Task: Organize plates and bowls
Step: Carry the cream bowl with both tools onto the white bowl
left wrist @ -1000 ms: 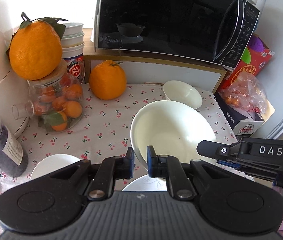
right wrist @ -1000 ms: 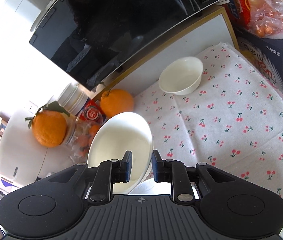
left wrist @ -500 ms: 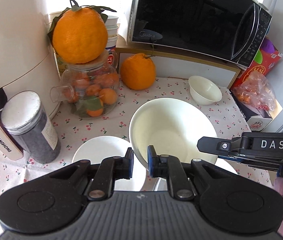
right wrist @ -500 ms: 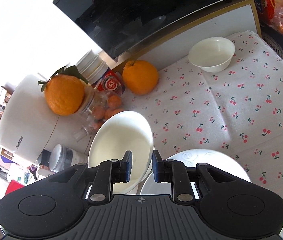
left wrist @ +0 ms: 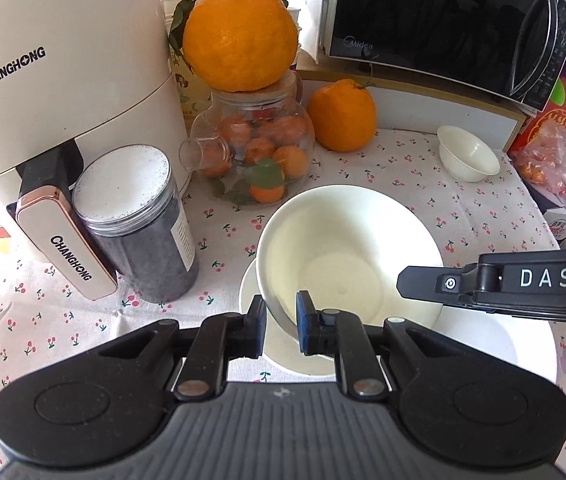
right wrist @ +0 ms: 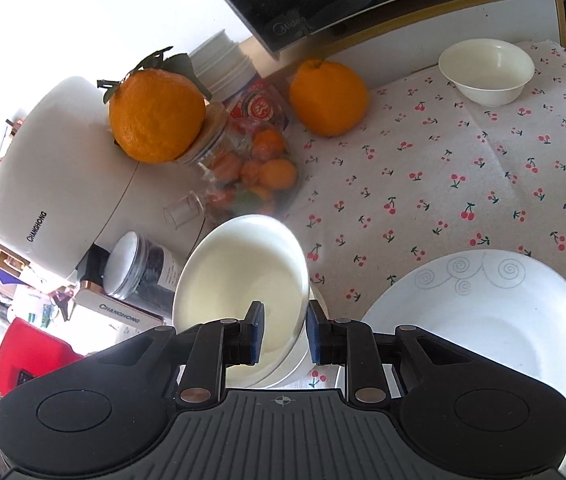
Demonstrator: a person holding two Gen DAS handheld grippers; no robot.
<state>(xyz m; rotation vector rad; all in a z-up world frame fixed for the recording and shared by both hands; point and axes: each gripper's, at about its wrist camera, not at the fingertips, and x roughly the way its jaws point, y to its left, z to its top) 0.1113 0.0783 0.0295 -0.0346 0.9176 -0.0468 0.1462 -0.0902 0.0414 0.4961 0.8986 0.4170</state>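
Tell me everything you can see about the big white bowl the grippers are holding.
The big bowl is plain glossy white, ceramic by the look, deep, round and empty. It hangs tilted above a smaller white dish on the cherry-print cloth; whether they touch is unclear. The left gripper clamps its near rim, one finger inside and one outside, and the right gripper pinches the rim from the other side. A patterned plate lies beside it.

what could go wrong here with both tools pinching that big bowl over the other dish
1. The large bowl is held tilted by thin rim pinches from the left tool and right tool; uneven pull could let it slip.
2. It hangs just above the dish beneath; a hard landing might chip either.
3. The dark jar and glass teapot stand nearby; swinging left may bump them.
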